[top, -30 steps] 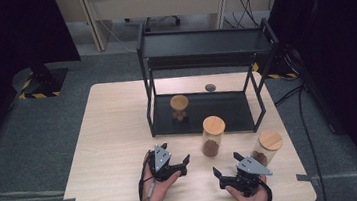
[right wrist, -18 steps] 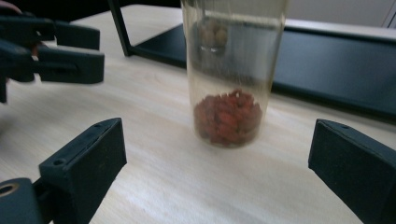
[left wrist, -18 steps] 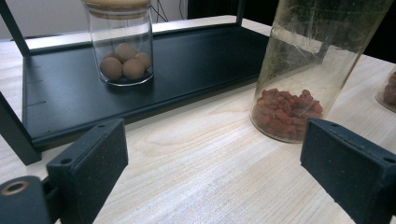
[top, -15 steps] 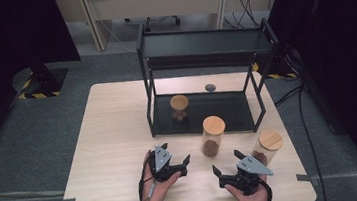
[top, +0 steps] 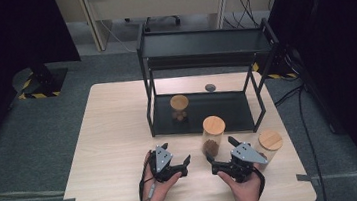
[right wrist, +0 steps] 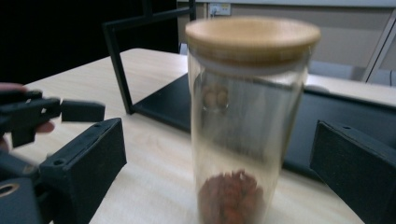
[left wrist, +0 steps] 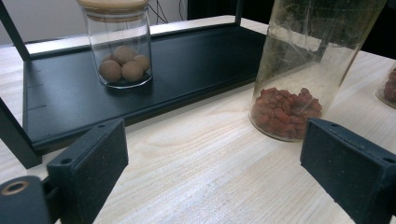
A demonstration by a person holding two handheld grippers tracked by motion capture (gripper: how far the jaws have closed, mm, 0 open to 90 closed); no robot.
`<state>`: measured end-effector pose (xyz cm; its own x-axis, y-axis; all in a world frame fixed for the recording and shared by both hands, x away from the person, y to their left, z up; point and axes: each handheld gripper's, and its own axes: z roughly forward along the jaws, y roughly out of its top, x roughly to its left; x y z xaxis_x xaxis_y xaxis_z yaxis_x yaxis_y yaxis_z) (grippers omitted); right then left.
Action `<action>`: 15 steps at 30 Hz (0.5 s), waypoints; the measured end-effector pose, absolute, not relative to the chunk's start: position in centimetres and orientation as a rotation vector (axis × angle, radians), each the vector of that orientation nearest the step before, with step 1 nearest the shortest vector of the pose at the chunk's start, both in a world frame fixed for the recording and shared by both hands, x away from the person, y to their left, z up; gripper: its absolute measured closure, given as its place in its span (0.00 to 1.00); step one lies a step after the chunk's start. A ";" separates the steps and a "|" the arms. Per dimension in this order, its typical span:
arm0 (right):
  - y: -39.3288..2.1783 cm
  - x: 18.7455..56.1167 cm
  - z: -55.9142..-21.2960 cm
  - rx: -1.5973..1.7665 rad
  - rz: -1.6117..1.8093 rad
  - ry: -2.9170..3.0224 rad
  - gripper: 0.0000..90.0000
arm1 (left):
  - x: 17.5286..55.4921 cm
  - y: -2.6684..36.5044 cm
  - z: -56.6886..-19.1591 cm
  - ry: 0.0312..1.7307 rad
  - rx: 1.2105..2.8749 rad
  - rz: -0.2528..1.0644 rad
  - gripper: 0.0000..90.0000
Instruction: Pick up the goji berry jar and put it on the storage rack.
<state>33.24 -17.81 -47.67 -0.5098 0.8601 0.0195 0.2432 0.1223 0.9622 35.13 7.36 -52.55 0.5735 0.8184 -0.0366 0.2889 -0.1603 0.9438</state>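
Facing tall jar [right wrist: 250, 121], right gripper [top: 220, 154] spread, jar just ahead, untouched.

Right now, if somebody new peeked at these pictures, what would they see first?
Probably the tall glass jar with a round wooden lid and reddish-brown bits at its bottom, standing on the pale wooden table just ahead of the two hand-held grippers. The right gripper points at it with open jaws, and the left gripper is open beside it. Behind stands a black metal shelf rack, with a small glass jar of brown balls on its lower shelf.
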 end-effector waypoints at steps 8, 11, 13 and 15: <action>-17.1 35.2 -46.3 1.042 1.400 1.799 0.11 | 35.2 7.3 -52.5 0.924 1.726 0.607 0.08; -17.0 36.0 -46.3 1.057 1.402 1.794 0.13 | 35.2 7.3 -52.5 0.924 1.726 0.606 0.08; -16.9 36.3 -46.3 1.062 1.404 1.787 0.13 | 35.2 7.3 -52.5 0.925 1.726 0.605 0.08; -16.8 36.6 -46.4 1.061 1.400 1.791 0.15 | 35.2 7.3 -52.5 0.926 1.726 0.604 0.08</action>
